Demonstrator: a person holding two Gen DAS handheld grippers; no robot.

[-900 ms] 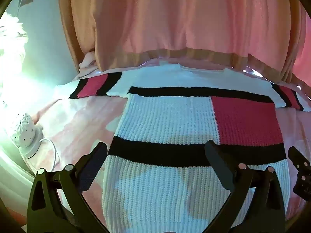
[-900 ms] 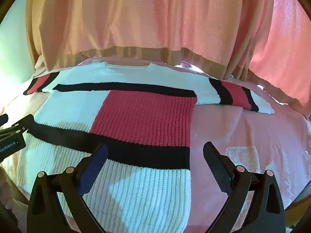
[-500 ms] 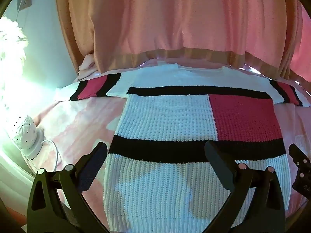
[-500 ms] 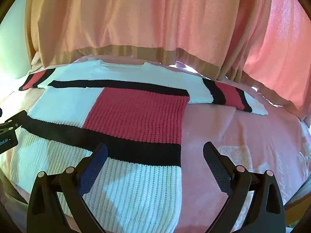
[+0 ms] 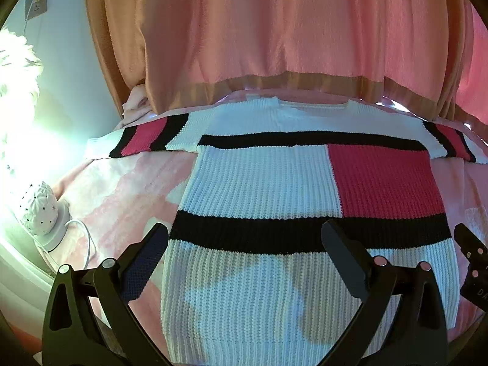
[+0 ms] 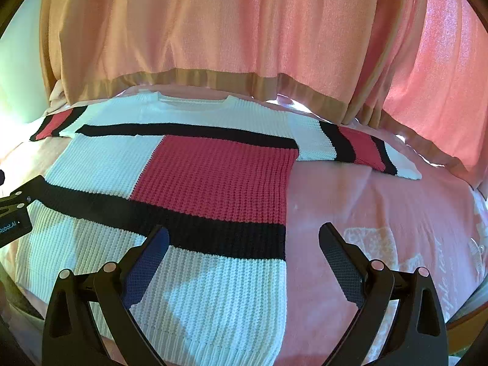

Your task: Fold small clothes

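Observation:
A knit sweater [image 5: 262, 183], white with black bands and a red block, lies flat and spread on a pink blanket, sleeves out to both sides; it also shows in the right wrist view [image 6: 213, 180]. My left gripper [image 5: 244, 244] is open and empty, hovering above the sweater's lower left part near the hem. My right gripper [image 6: 244, 244] is open and empty above the sweater's lower right side edge. The right gripper's body shows at the right edge of the left wrist view [image 5: 472, 268], and the left gripper's body at the left edge of the right wrist view [image 6: 15, 213].
Pink and tan curtains [image 5: 274, 36] hang close behind the bed. A white dotted lamp [image 5: 39, 213] with a cord stands at the left beside the blanket [image 5: 122, 189]. Bare pink blanket [image 6: 381, 207] lies to the right of the sweater.
Both grippers have drawn back and up a little from the sweater, so more of its hem shows. The sweater has not moved and both grippers stay open.

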